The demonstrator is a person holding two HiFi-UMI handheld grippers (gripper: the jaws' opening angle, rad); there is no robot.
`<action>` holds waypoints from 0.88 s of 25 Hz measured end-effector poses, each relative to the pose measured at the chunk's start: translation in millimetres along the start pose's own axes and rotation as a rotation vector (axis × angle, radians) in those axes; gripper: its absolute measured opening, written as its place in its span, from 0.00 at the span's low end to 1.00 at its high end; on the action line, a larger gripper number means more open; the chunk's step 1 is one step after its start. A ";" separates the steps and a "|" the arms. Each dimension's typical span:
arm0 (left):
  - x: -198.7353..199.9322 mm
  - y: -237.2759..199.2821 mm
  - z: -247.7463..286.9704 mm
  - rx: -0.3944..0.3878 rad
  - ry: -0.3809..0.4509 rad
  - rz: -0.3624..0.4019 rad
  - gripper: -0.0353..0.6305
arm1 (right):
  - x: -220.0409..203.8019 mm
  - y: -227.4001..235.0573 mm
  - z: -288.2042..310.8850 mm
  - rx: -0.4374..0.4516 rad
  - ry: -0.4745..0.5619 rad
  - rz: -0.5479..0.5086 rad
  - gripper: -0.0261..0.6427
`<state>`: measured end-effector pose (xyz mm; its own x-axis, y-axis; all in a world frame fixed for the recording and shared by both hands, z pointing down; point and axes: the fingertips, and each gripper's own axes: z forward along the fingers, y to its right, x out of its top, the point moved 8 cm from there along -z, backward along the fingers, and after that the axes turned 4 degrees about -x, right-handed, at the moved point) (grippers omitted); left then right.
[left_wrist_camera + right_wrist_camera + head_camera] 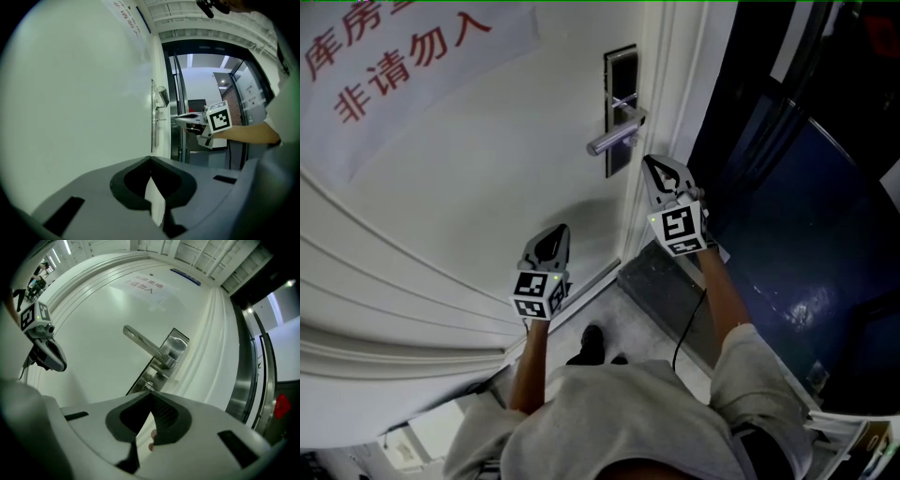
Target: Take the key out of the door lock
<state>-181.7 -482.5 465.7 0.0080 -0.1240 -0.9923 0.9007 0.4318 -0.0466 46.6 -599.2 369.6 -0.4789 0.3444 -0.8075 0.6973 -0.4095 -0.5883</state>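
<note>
A dark lock plate with a silver lever handle sits on the white door. In the right gripper view the small silver key sticks out of the plate below the handle. My right gripper is shut on the key, whose head is mostly hidden between the tips. The head view shows that gripper just right of the plate's lower end. My left gripper hangs lower and to the left near the door, shut with nothing in it.
A paper sign with red print is stuck high on the door. The door frame runs right of the lock, with a dark blue floor beyond. A grey mat, a black cable and the person's shoe lie below.
</note>
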 end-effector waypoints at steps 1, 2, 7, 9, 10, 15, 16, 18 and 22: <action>-0.2 -0.1 0.6 -0.001 0.000 0.000 0.08 | 2.2 0.3 2.7 0.005 -0.001 -0.050 0.07; -0.2 0.2 1.3 -0.003 -0.001 0.000 0.08 | 4.6 0.3 4.8 0.008 -0.001 -0.108 0.07; 4.4 2.9 4.5 -0.018 0.005 0.006 0.08 | 8.1 -4.3 13.1 0.021 0.000 -0.395 0.07; 2.8 2.6 5.5 -0.018 0.000 0.005 0.08 | 8.4 -7.7 15.5 0.028 0.001 -0.494 0.07; 2.2 2.7 6.0 -0.019 -0.001 0.004 0.08 | 8.3 -9.3 16.5 0.033 0.000 -0.540 0.07; 2.1 4.9 7.3 -0.027 -0.001 0.002 0.08 | 3.7 -14.8 21.1 0.052 -0.017 -0.752 0.07; 2.8 5.7 7.6 -0.029 -0.001 0.003 0.08 | 3.1 -14.4 21.9 0.049 -0.015 -0.781 0.07; 2.4 6.1 7.8 -0.029 -0.003 0.001 0.08 | 3.4 -12.3 23.3 0.043 -0.008 -0.808 0.07; -0.3 5.9 7.5 -0.029 -0.012 -0.006 0.08 | 2.2 -10.1 26.8 0.057 -0.026 -0.807 0.08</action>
<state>-173.1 -486.6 466.7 0.0080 -0.1374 -0.9905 0.8877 0.4571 -0.0563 24.1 -616.9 372.5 -0.8356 0.5330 -0.1331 0.1031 -0.0858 -0.9910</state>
